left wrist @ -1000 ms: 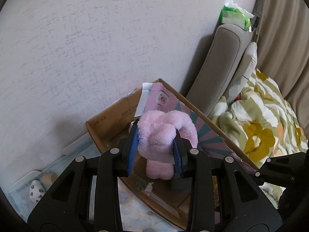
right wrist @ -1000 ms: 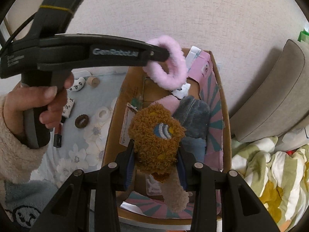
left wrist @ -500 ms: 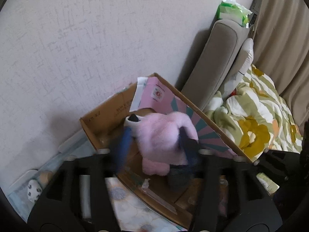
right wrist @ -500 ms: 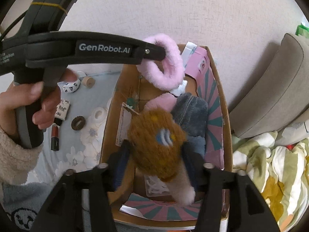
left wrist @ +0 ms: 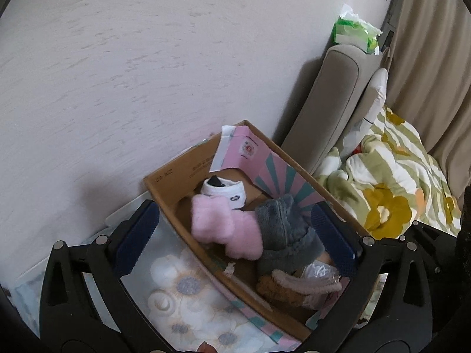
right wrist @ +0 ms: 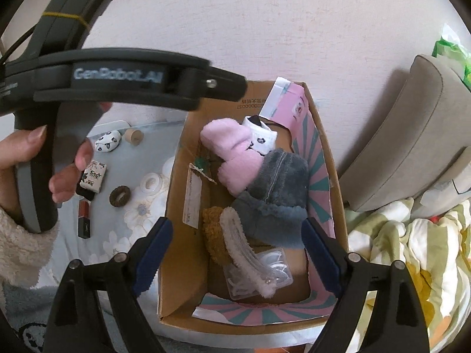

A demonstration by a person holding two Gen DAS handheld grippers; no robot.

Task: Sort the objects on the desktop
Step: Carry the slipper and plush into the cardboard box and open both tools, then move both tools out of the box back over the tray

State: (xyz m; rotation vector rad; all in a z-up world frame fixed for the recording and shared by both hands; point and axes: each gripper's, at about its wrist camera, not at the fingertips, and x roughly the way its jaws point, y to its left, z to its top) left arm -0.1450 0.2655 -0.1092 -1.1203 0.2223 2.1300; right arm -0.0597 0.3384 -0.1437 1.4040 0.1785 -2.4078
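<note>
White textured wall point(left wrist: 147, 73): fills the far side of both views.

Grey upholstered headboard point(left wrist: 332, 100): right of the box, upright against the wall; a green tissue pack point(left wrist: 353, 31) sits on top of it.

Green, yellow and white floral quilt point(left wrist: 391, 194): crumpled on the far right.

Worktop with pale floral cover point(right wrist: 138, 206): left of the box, carrying small items well apart from one another: a panda-print white pouch point(right wrist: 107, 142), a round wooden knob point(right wrist: 133, 137), a printed small packet point(right wrist: 94, 175), a brown ring point(right wrist: 119, 196), a clear tape roll point(right wrist: 151, 183), a red-and-black lipstick tube point(right wrist: 84, 219).

Open brown cardboard box with pink and teal lining point(right wrist: 176, 194): stands against the wall.

Box contents, far to near:
- white sock with black motif point(right wrist: 262, 136), far end;
- pink fluffy sock pair point(right wrist: 235, 153), just nearer, touching the white one;
- dark grey fleece sock point(right wrist: 276, 194), right of the pink, overlapping it;
- brown curly plush sock with pale fluffy cuff point(right wrist: 217, 235), near left, lying on a clear plastic packet point(right wrist: 259, 273).

Left gripper point(left wrist: 235, 235): fingers spread fully wide and empty, having just been opening; the pink pair lies in the box below and between them, untouched. The person's left hand point(right wrist: 44, 164), in a cream fleece sleeve, grips its handle.

Right gripper point(right wrist: 235, 253): fingers wide apart and empty, just been opening; the brown sock lies loose in the box between them.
</note>
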